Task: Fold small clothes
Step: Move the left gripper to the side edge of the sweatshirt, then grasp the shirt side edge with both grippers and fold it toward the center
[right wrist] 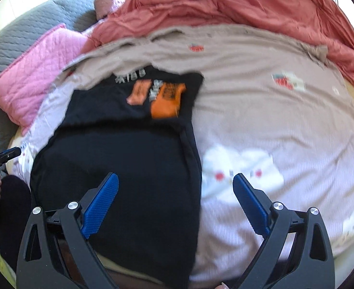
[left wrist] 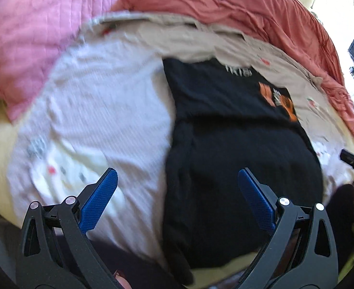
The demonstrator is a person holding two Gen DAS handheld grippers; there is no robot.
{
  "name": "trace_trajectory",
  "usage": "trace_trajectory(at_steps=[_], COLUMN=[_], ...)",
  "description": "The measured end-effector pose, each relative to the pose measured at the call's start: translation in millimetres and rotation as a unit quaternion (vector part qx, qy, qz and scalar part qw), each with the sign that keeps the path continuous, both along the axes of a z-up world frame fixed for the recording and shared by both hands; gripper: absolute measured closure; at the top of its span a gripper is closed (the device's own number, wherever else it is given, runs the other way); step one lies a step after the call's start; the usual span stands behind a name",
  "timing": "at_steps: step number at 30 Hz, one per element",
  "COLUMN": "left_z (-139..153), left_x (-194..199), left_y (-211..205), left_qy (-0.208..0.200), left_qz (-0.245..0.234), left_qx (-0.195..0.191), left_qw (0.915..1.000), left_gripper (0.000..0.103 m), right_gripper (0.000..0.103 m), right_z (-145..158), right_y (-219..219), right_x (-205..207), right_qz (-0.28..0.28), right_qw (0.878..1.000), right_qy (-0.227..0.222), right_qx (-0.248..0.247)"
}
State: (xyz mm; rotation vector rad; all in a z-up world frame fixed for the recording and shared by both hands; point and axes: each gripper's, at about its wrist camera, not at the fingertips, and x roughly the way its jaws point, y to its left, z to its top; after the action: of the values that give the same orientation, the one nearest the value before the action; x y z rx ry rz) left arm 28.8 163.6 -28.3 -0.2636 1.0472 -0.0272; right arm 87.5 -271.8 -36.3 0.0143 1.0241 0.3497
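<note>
Clothing lay on the bed: a black shirt (right wrist: 128, 159) with an orange print (right wrist: 167, 101) filled the centre-left of the right wrist view, spread flat on a pale sheet (right wrist: 285, 125), its printed end toward the top of the frame and its plain end running down to the lower edge. In the left wrist view the same shirt (left wrist: 237, 156) sat in the centre-right, with the sheet (left wrist: 99, 110) taking up the left half. The right tongs (right wrist: 174, 202) stood wide apart with nothing between the blue pads (right wrist: 99, 207); they hung over the shirt's right edge, one pad above black cloth and the other above the sheet. The left tongs (left wrist: 177, 200) were also wide apart and empty, straddling the shirt's left edge. A pink pillow (left wrist: 32, 48) lay at the upper left of the left wrist view, and a red blanket (right wrist: 237, 7) was bunched across the top of both views. A grey quilt (right wrist: 20, 38) showed at the far left of the right wrist view. Both views were blurred, so the small patterns on the sheet could not be made out.
</note>
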Motion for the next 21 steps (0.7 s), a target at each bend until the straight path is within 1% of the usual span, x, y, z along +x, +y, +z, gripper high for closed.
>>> trace_trajectory(at_steps=[1,3,5,8,10,11,12,13,14,15,16,17,18,19,21], left_z=[-7.5,-21.3,-30.7,-43.9,-55.8,-61.2,-63.6,-65.0,-65.4,-65.9,-66.7,-66.3,-64.8,-63.3,-59.5], left_x=[-2.7,-5.1,-4.5,-0.3,1.3,1.7,2.8,3.8,3.4,3.3,3.1,2.9,3.1,2.2,0.4], left_y=[-1.6,-5.6,-9.6,-12.4,-16.4,-18.7,-19.4,-19.8,-20.8,-21.6,-21.9,-21.6,-20.2,-19.1,-17.5], left_qy=[0.011,0.036,0.057,0.088,0.114,0.124,0.129,0.131,0.13,0.131,0.132,0.132,0.127,0.122,0.11], left_qz=[0.0,0.002,0.003,0.004,0.0,-0.004,-0.005,-0.007,-0.008,-0.007,-0.006,-0.005,-0.008,-0.009,-0.008], left_qx=[-0.02,-0.038,-0.036,-0.038,-0.043,-0.047,-0.048,-0.048,-0.05,-0.049,-0.047,-0.046,-0.057,-0.065,-0.072], left_qw=[0.9997,0.9986,0.9977,0.9954,0.9926,0.9912,0.9905,0.9903,0.9903,0.9902,0.9901,0.9902,0.9903,0.9904,0.9913], left_gripper=[0.009,0.009,0.01,0.01,0.012,0.015,0.019,0.03,0.042,0.046,0.058,0.075,0.089,0.099,0.099], right_gripper=[0.008,0.008,0.008,0.009,0.018,0.025,0.029,0.033,0.045,0.05,0.055,0.066,0.075,0.078,0.091], right_z=[-5.5,-17.4,-33.8,-50.0,-57.6,-61.9,-64.8,-69.0,-76.1,-80.1,-80.8,-78.2,-74.5,-71.7,-65.7], right_y=[0.0,2.2,7.0,13.2,16.3,17.8,18.6,19.1,19.5,18.6,16.7,14.0,10.3,6.8,2.3], right_x=[-3.8,-8.6,-12.6,-15.0,-14.7,-14.8,-14.4,-14.3,-13.7,-12.8,-12.4,-12.2,-12.3,-12.7,-14.4], right_qz=[-0.007,-0.008,-0.009,0.001,0.005,0.007,0.01,0.013,0.014,0.012,0.009,0.006,0.001,-0.003,-0.008], right_qw=[1.0,0.999,0.996,0.993,0.99,0.989,0.988,0.987,0.984,0.983,0.983,0.984,0.985,0.986,0.987], right_qy=[0.015,0.047,0.081,0.114,0.13,0.139,0.145,0.155,0.171,0.176,0.178,0.176,0.171,0.169,0.16], right_qx=[-0.004,-0.006,-0.026,-0.043,-0.051,-0.056,-0.055,-0.051,-0.05,-0.05,-0.042,-0.031,-0.021,-0.012,0.003])
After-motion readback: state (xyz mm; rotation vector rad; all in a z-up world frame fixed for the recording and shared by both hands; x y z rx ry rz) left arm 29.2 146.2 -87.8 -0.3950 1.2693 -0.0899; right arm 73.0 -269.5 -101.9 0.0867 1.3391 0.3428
